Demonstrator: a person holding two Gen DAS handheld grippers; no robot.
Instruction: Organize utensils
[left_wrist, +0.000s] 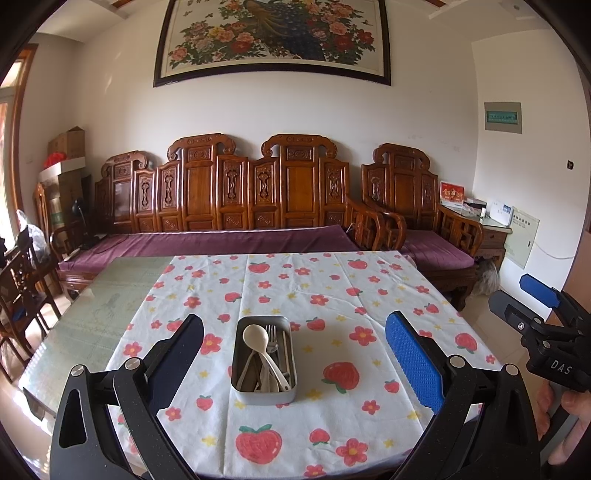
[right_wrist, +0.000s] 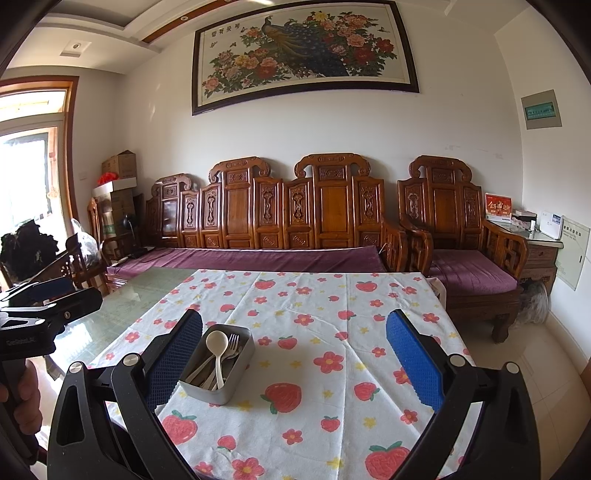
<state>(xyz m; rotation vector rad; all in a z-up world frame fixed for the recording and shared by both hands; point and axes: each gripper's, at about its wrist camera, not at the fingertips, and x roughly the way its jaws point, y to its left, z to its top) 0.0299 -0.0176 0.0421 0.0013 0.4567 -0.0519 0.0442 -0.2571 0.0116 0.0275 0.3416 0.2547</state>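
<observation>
A grey metal tin (left_wrist: 264, 394) stands on the strawberry-print tablecloth (left_wrist: 332, 295). It holds a cream spoon (left_wrist: 255, 338), a metal fork (left_wrist: 271, 334) and other pale utensils. My left gripper (left_wrist: 295, 354) is open and empty, held above and in front of the tin. My right gripper (right_wrist: 295, 354) is open and empty; the tin (right_wrist: 207, 392) with the spoon (right_wrist: 216, 341) and fork (right_wrist: 232, 341) lies beside its left finger (right_wrist: 173, 362). The right gripper also shows at the right edge of the left wrist view (left_wrist: 535, 314).
The cloth covers the right part of a glass-topped table (left_wrist: 103, 306); its bare glass lies to the left. A carved wooden sofa (left_wrist: 236, 206) with purple cushions stands behind the table. Wooden chairs (left_wrist: 22, 288) stand at the left.
</observation>
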